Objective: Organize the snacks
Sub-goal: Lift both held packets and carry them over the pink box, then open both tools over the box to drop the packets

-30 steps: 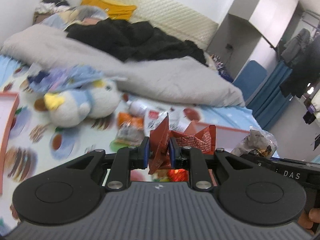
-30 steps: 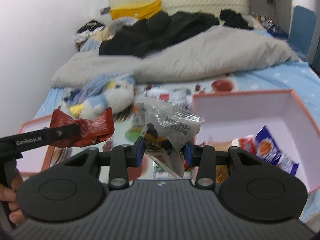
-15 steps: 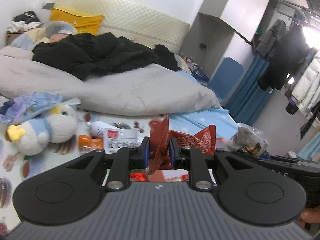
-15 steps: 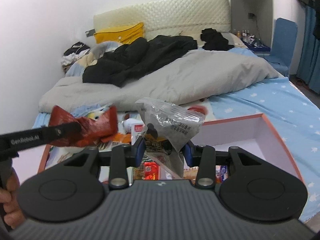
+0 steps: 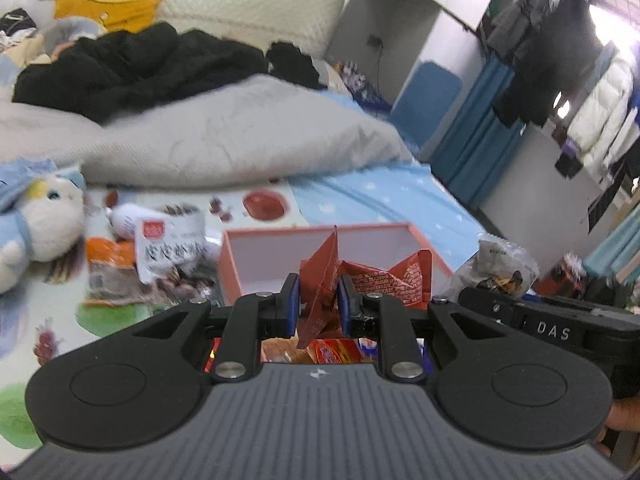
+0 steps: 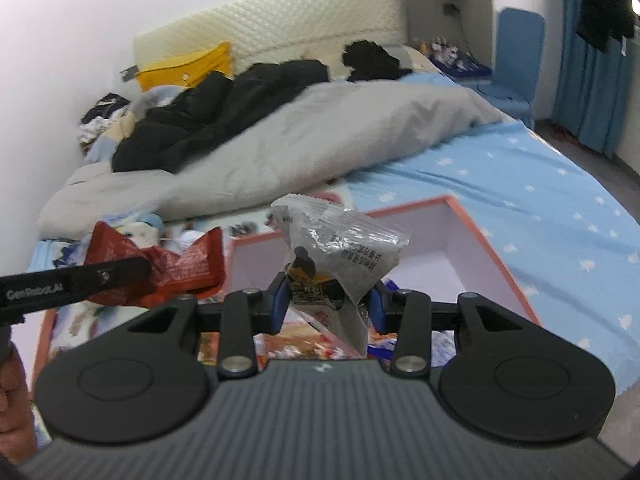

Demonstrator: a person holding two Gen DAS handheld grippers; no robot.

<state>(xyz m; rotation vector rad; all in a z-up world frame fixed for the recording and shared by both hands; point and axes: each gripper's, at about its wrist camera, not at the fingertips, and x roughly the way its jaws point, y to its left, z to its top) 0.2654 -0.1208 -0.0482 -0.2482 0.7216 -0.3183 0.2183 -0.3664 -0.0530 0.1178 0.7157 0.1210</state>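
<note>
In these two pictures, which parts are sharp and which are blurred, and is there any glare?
Left wrist view: the crumpled red foil snack packet is sharp, the white plush toy and loose packets smeared, with window glare at top right. Right wrist view: the clear plastic snack bag is sharp, the grey quilt soft, straight edges bowed.

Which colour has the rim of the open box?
Orange-pink rim, white inside; right wrist view shows it best.
</note>
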